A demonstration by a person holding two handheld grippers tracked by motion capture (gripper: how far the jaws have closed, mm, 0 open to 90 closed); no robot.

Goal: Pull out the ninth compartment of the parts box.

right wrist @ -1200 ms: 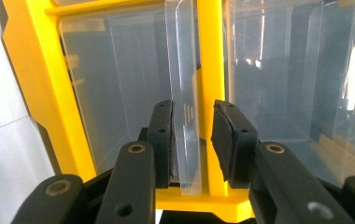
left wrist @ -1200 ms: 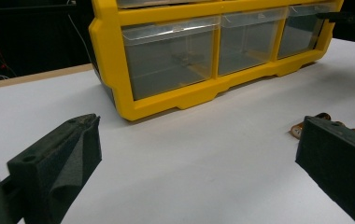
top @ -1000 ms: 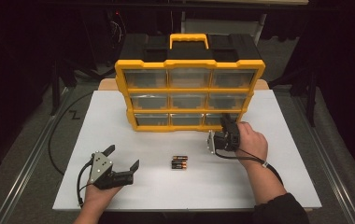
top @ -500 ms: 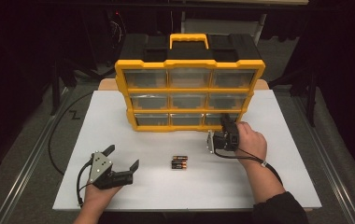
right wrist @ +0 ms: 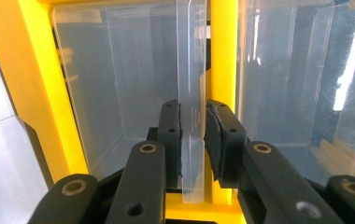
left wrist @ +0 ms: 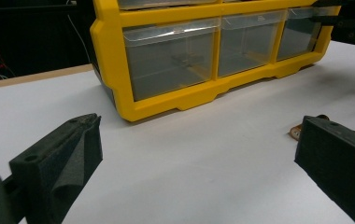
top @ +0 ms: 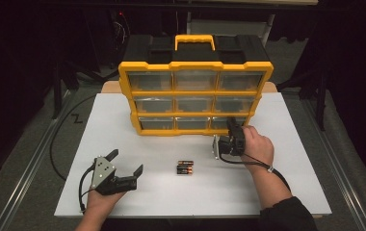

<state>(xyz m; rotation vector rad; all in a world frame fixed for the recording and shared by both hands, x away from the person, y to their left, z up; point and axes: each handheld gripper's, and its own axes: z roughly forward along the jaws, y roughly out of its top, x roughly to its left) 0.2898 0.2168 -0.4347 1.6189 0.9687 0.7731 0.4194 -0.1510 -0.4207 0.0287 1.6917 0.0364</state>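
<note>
Right hand-held gripper (right wrist: 192, 140) sits at the bottom right drawer (top: 229, 122) of the yellow organizer (top: 195, 86), its jaws narrow around the drawer's clear pull tab (right wrist: 191, 70). They have just been closing, with the tab between them. In the right gripper view the left pad meets the tab, while a thin gap seems to remain at the right pad, so a full clamp cannot be confirmed. The right hand (top: 255, 147) holds it just in front of the organizer, toward the desk's right side.

Left hand-held gripper (top: 123, 168) rests near the front left corner of the desk (top: 292, 183), jaws spread wide with nothing between them, held by the left hand (top: 99, 202). Two batteries (top: 184, 168) lie side by side near the middle of the front half of the desk, between the two grippers and apart from both. The organizer stands upright along the far edge, its drawers shut.
</note>
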